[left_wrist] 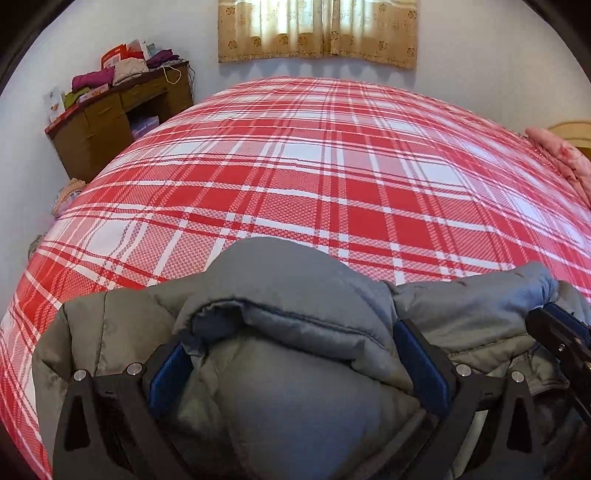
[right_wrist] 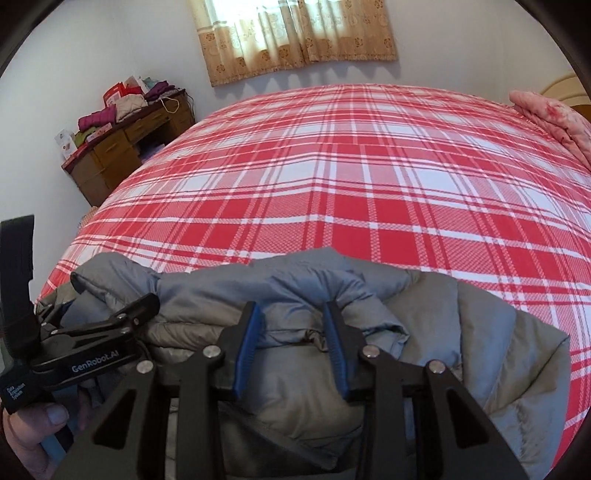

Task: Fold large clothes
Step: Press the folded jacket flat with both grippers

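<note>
A puffy grey jacket (left_wrist: 295, 273) lies bunched at the near edge of the bed. In the left wrist view my left gripper (left_wrist: 295, 358) has its blue pads (left_wrist: 168, 373) set wide apart, pressed against a thick roll of the jacket that fills the gap. In the right wrist view my right gripper (right_wrist: 294, 336) pinches a narrower fold of the same jacket (right_wrist: 480, 332) between its blue pads (right_wrist: 251, 339). The left gripper's black body (right_wrist: 92, 354) shows at the left, held by a hand (right_wrist: 33, 424). Both grips sit side by side on the jacket's near edge.
A red and white plaid sheet (left_wrist: 332, 166) covers the bed beyond the jacket. Pink bedding (left_wrist: 561, 155) lies at the far right by a headboard. A wooden desk (left_wrist: 110, 122) piled with clothes and boxes stands at the far left. A beige curtain (left_wrist: 317, 29) hangs behind.
</note>
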